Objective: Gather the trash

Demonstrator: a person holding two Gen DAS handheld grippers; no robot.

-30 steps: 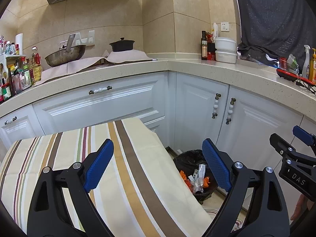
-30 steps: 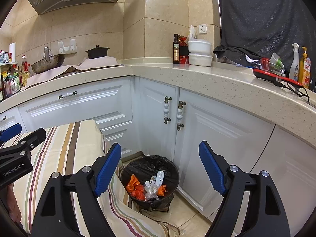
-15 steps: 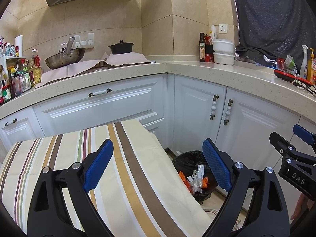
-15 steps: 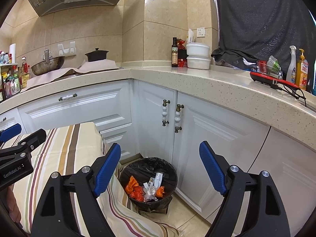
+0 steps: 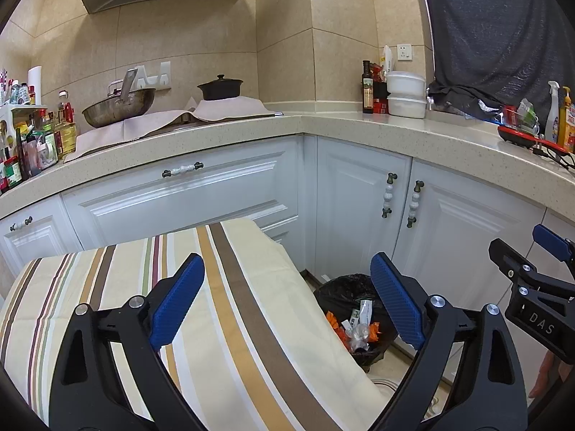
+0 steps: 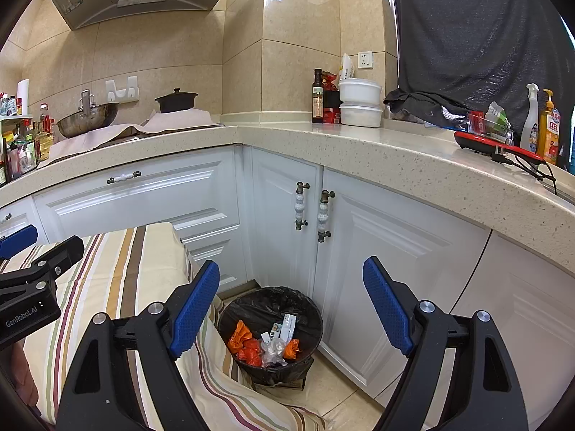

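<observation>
Below and between the spread blue fingers (image 6: 196, 309) of the right gripper (image 6: 291, 309), a black-lined trash bin (image 6: 270, 305) stood on the tile floor against the white corner cabinets (image 6: 287, 222), holding orange wrappers (image 6: 244, 341) and clear plastic scraps. The left gripper (image 5: 287, 303) hung wide open too, gripping nothing, its left finger over the striped tablecloth (image 5: 107, 287), the bin (image 5: 345, 287) just inside its right finger. Both jaws were empty.
</observation>
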